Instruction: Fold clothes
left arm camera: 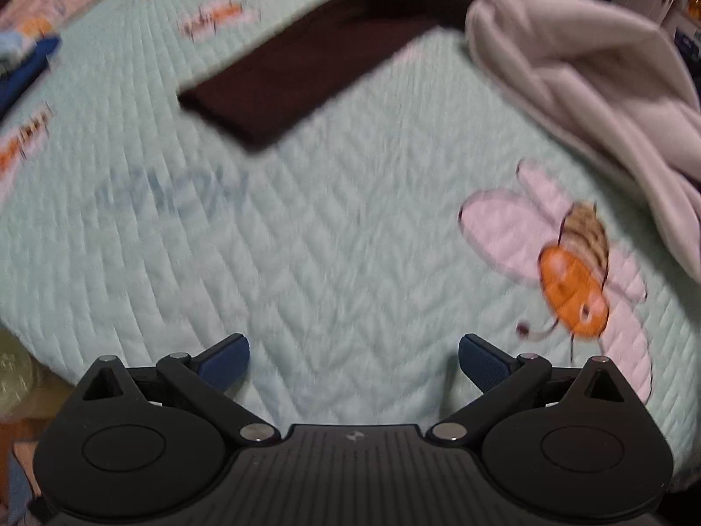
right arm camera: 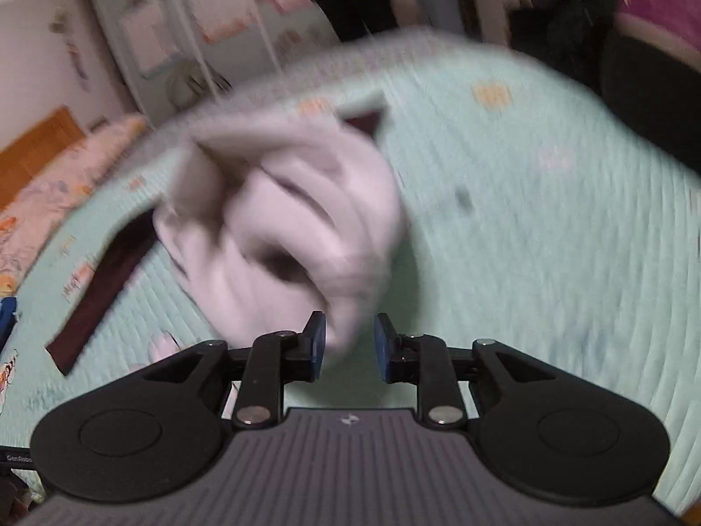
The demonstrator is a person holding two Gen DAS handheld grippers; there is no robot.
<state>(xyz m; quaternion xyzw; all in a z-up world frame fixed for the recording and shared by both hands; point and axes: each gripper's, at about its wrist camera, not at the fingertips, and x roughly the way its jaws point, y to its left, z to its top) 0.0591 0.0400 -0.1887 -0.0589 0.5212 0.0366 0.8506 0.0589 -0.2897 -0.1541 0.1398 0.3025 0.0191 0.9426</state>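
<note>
A crumpled pale grey garment (right arm camera: pixel 285 223) hangs blurred just ahead of my right gripper (right arm camera: pixel 349 346), whose jaws stand partly apart with a fold of the cloth by the left pad; whether it is pinched is unclear. In the left wrist view the same garment (left arm camera: pixel 582 83) lies bunched at the upper right. A folded dark brown garment (left arm camera: pixel 306 70) lies flat on the mint quilt and also shows in the right wrist view (right arm camera: pixel 105 280). My left gripper (left arm camera: pixel 354 364) is wide open and empty, low over the quilt.
The mint quilted bedspread (left arm camera: pixel 306 241) with bee prints (left arm camera: pixel 574 280) covers the bed. A blue garment (left arm camera: pixel 26 65) lies at the far left edge. A patterned pillow (right arm camera: pixel 57 184) and a wooden headboard (right arm camera: pixel 39 144) are at the left; white shelves (right arm camera: pixel 175 35) stand behind.
</note>
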